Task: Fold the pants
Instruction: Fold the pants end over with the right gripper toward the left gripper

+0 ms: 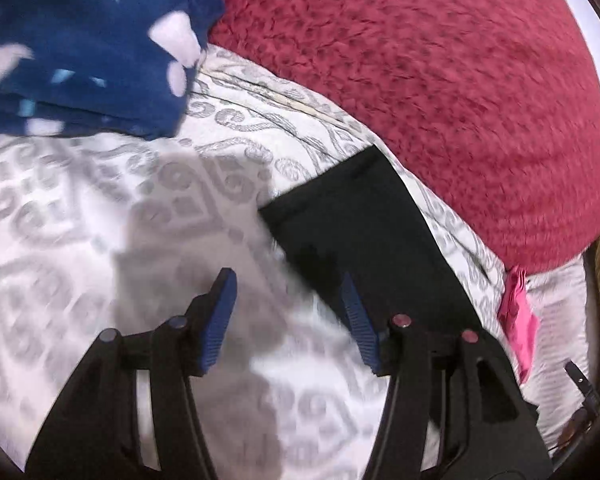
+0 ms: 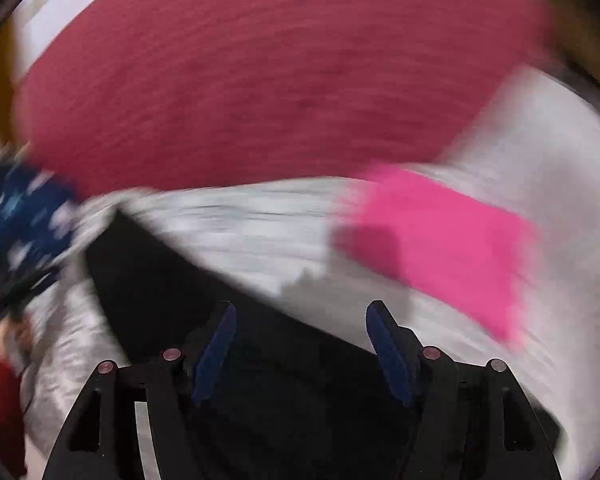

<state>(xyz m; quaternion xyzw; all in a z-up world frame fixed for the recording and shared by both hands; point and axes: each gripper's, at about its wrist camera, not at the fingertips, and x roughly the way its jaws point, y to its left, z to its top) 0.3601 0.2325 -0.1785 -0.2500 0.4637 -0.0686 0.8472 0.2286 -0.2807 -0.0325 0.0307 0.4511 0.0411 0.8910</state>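
Black pants (image 1: 360, 232) lie flat in a narrow folded strip on a white and grey patterned bedspread (image 1: 80, 220). My left gripper (image 1: 288, 284) is open and empty, hovering over the bedspread at the strip's left edge. In the blurred right wrist view the pants (image 2: 172, 280) run from the left down under my right gripper (image 2: 300, 312), which is open and empty above them.
A dark red fuzzy blanket (image 1: 440, 80) covers the far side of the bed and shows in the right wrist view (image 2: 260, 72). A blue star-patterned fleece (image 1: 80, 40) lies at the far left. A folded pink cloth (image 2: 440, 240) lies right of the pants.
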